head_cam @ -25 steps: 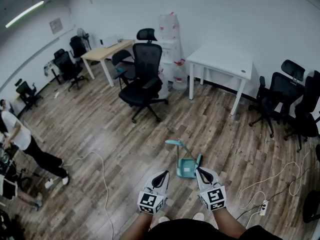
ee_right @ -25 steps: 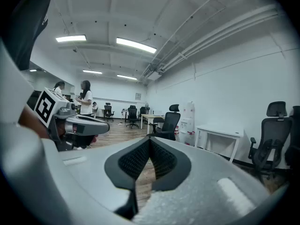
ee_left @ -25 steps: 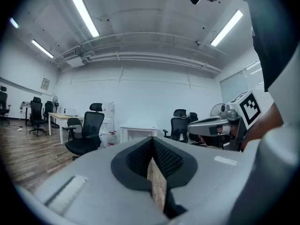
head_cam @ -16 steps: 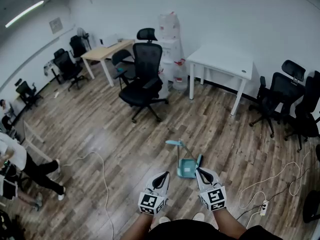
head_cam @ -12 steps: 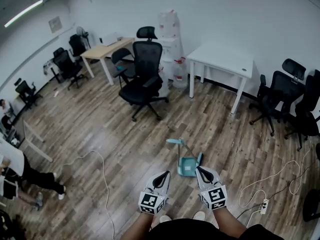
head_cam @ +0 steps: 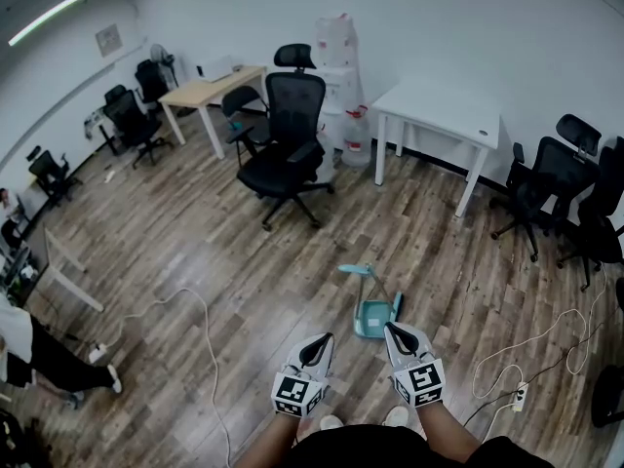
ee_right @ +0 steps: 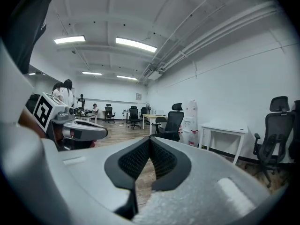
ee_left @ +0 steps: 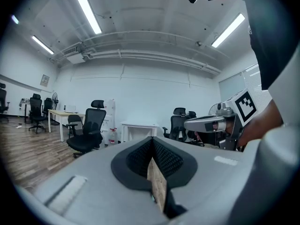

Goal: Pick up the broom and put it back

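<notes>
While the left hand-held gripper [head_cam: 320, 341] and right hand-held gripper [head_cam: 391, 331] both hover with jaws closed on nothing, the right should open wide before meeting the teal broom [head_cam: 355, 270], lying on the floor [head_cam: 244, 261] just beyond it.

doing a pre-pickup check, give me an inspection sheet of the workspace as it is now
surface: wood plank floor.
job's things: teal broom on the floor beside a teal dustpan, ahead of the grippers.
clutter: nothing seen near the broom.
grippers: left gripper and right gripper both shut, side by side, holding nothing.
cables: white cable at left; second white cable and power strip at right.
surroundings: black office chair, white table, more chairs along the walls, a person at the left edge.
</notes>
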A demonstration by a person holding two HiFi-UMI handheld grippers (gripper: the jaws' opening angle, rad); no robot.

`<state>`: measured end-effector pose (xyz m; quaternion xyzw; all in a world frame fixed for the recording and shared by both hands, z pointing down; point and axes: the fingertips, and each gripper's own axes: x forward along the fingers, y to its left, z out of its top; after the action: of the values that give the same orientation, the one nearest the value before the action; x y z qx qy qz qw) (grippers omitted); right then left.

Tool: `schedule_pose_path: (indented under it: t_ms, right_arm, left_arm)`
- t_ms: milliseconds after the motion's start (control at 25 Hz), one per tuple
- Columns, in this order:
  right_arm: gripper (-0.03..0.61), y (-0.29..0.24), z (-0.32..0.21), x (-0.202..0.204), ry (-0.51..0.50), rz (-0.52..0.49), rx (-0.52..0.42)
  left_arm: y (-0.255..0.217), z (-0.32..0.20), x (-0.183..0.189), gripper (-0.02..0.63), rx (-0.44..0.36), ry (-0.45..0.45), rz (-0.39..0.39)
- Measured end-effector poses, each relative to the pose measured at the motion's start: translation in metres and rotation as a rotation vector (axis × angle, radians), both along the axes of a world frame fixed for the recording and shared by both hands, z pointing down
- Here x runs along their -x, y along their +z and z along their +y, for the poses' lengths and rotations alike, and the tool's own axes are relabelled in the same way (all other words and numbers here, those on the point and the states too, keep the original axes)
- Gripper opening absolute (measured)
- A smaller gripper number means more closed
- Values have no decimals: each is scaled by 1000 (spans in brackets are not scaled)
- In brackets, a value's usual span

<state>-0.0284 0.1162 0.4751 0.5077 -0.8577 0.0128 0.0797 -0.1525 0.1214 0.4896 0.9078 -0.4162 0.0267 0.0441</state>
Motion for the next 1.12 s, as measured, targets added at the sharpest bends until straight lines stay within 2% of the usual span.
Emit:
schedule_pose_path:
  t_ms: [280, 520, 760, 1120]
  right_arm:
    - [2, 9, -1, 5, 50, 36, 1]
    - [2, 21, -15, -12, 73, 43, 30]
    - [2, 21, -53, -22, 50, 56, 27]
    - [2, 21, -126, -50, 7, 56, 36]
  left_arm:
    - [12, 3, 22, 17, 20, 30, -11]
    - [23, -15, 14, 17, 45, 41, -11]
    - [24, -49, 1, 18, 51, 33, -21]
    - [15, -129, -23, 17, 33, 5, -55]
